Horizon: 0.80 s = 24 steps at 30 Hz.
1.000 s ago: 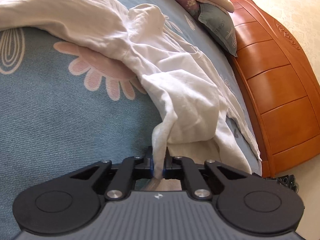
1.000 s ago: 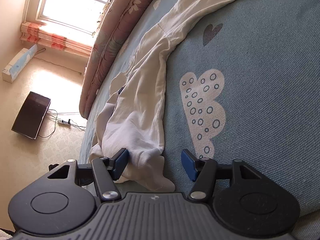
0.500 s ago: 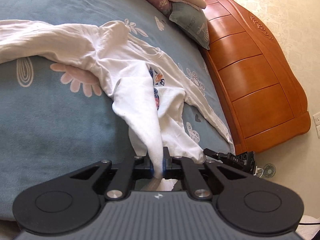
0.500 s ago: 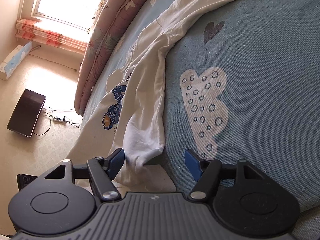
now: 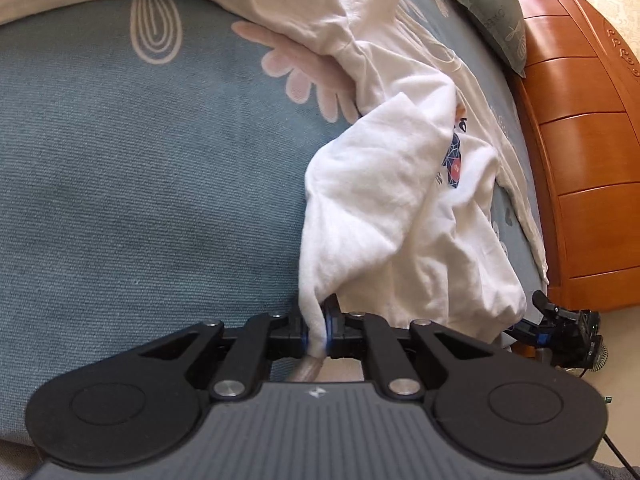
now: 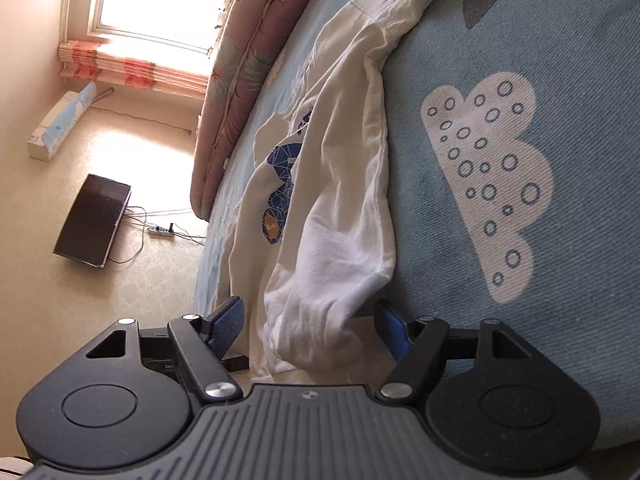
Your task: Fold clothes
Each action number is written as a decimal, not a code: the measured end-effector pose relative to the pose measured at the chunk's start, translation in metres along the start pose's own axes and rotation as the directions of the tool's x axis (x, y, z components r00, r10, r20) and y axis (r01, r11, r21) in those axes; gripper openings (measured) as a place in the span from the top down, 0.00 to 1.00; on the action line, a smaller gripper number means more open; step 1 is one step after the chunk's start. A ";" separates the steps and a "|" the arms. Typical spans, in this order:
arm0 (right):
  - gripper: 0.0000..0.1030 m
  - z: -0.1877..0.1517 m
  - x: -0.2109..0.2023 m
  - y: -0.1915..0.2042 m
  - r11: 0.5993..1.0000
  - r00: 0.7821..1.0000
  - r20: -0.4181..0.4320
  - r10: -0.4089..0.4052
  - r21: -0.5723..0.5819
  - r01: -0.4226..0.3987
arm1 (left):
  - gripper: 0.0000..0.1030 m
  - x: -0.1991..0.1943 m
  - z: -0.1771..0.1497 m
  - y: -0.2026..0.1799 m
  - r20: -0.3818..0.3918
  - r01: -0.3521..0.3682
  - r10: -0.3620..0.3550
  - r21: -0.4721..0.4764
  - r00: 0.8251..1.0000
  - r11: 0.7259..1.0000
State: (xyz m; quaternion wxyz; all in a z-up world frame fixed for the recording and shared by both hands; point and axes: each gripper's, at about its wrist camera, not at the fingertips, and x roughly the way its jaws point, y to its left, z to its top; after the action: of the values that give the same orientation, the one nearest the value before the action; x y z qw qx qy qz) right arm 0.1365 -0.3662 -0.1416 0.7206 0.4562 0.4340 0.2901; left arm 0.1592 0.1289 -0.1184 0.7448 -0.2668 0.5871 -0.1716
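A white long-sleeved shirt (image 5: 384,184) with a blue and red print lies bunched on a blue patterned bedspread (image 5: 120,184). My left gripper (image 5: 316,330) is shut on the shirt's hem corner and holds it just above the bed. In the right wrist view the same shirt (image 6: 336,216) hangs over the bed edge. My right gripper (image 6: 310,330) is open, its blue pads either side of the other hem corner, which rests between them without being pinched. The right gripper also shows at the far right of the left wrist view (image 5: 560,320).
An orange wooden headboard (image 5: 580,140) and pillows (image 5: 492,12) lie to the right in the left wrist view. A rolled floral quilt (image 6: 248,60) runs along the bed. On the floor are a dark box (image 6: 92,220), a power strip (image 6: 160,231) and cables.
My left gripper has dropped closer to the bed with the hem still pinched. The shirt has spread out, showing more print. My right gripper stays open around its hem corner.
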 end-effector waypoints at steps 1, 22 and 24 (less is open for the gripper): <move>0.26 0.003 0.003 -0.001 1.000 1.000 0.005 0.007 0.011 -0.007 | 0.93 0.000 0.000 -0.002 -0.001 -0.010 0.010 0.020 1.000 1.000; 0.93 0.062 0.032 0.037 0.848 0.899 0.196 -0.392 -0.303 0.436 | 0.92 -0.001 -0.002 -0.002 0.009 -0.008 0.008 0.025 1.000 1.000; 0.93 0.075 0.026 0.042 0.837 0.886 0.238 -0.398 -0.301 0.457 | 0.92 -0.001 -0.002 -0.003 0.008 -0.009 0.008 0.027 1.000 1.000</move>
State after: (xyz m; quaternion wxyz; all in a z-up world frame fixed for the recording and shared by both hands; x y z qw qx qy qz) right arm 0.2147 -0.3580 -0.0972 0.8699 0.2348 0.4053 0.1545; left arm 0.1576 0.1269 -0.1166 0.7513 -0.2550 0.5829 -0.1751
